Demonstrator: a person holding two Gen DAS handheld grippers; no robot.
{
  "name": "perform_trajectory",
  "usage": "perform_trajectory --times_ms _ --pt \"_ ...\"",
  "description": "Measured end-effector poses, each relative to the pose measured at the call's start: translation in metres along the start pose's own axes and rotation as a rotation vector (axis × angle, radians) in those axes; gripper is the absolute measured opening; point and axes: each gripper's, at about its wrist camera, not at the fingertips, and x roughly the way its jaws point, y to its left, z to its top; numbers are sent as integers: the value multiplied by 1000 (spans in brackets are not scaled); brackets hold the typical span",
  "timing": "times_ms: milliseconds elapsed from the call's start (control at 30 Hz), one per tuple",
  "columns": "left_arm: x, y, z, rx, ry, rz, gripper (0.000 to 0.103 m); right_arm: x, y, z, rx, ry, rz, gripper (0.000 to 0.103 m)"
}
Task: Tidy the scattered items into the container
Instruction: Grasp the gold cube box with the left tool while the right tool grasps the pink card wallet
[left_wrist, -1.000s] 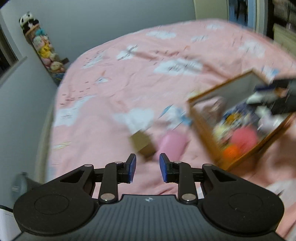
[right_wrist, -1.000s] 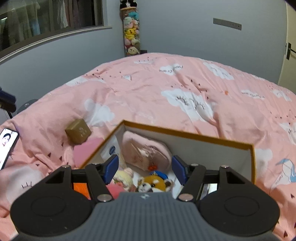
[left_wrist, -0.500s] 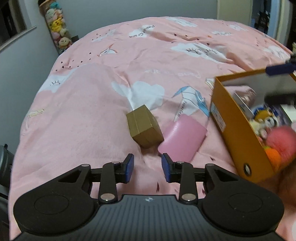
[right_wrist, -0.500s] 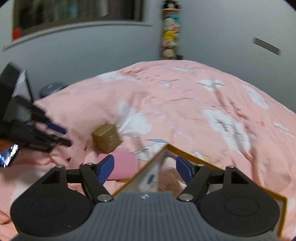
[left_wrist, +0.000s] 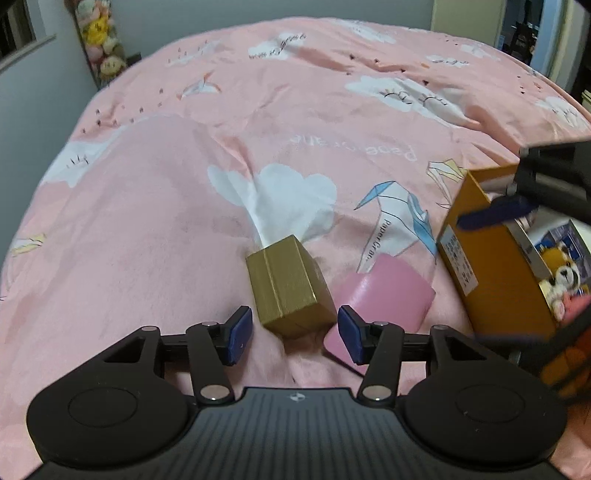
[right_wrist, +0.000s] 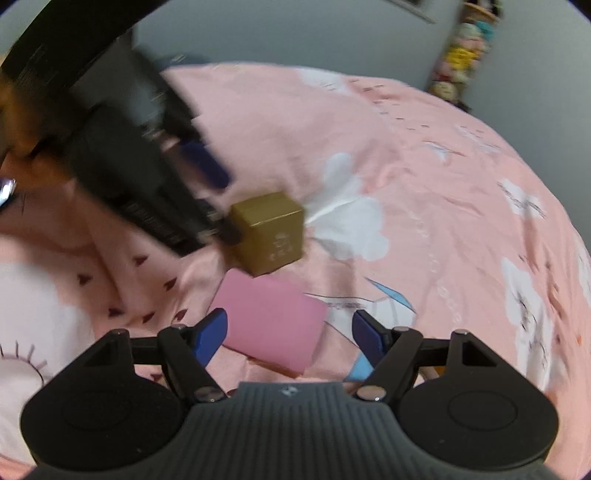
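Left wrist view: the left gripper (left_wrist: 294, 334), jaws opening with nothing pressed between the pads, frames a gold box (left_wrist: 290, 286) lying at frame centre on the pink bedspread (left_wrist: 155, 206). A pink pouch (left_wrist: 384, 306) lies just right of it, and the orange container (left_wrist: 491, 280), holding plush toys, stands at the right edge. Right wrist view: the right gripper (right_wrist: 288, 334), jaws spread wide, hangs over the pink pouch at lower centre without gripping it.

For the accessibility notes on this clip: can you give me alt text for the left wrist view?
The left gripper, fingers opening, points down at a small gold box on a pink cloud-print bedspread, the box just ahead of its fingertips and untouched. A flat pink pouch lies beside the box, and an orange container holding plush toys sits at right.
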Motion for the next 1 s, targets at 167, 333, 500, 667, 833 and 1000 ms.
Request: perform_trajectory --times_ms 167,333,500,667,833,1000 --pt "14 7 15 -30 49 -30 63 23 12 7 -174 55 38 76" --pt "34 12 21 -29 115 -34 64 42 26 6 -368 85 58 76" --pt "47 19 23 -68 151 -69 65 57 41 0 -558 141 36 76" --pt "55 15 23 -82 150 -62 64 66 45 -3 -618 157 10 77" --pt "46 12 21 -74 132 -54 62 70 44 -4 -651 157 -5 77" --pt "26 6 16 -31 128 -25 60 72 45 -2 -693 163 -14 76"
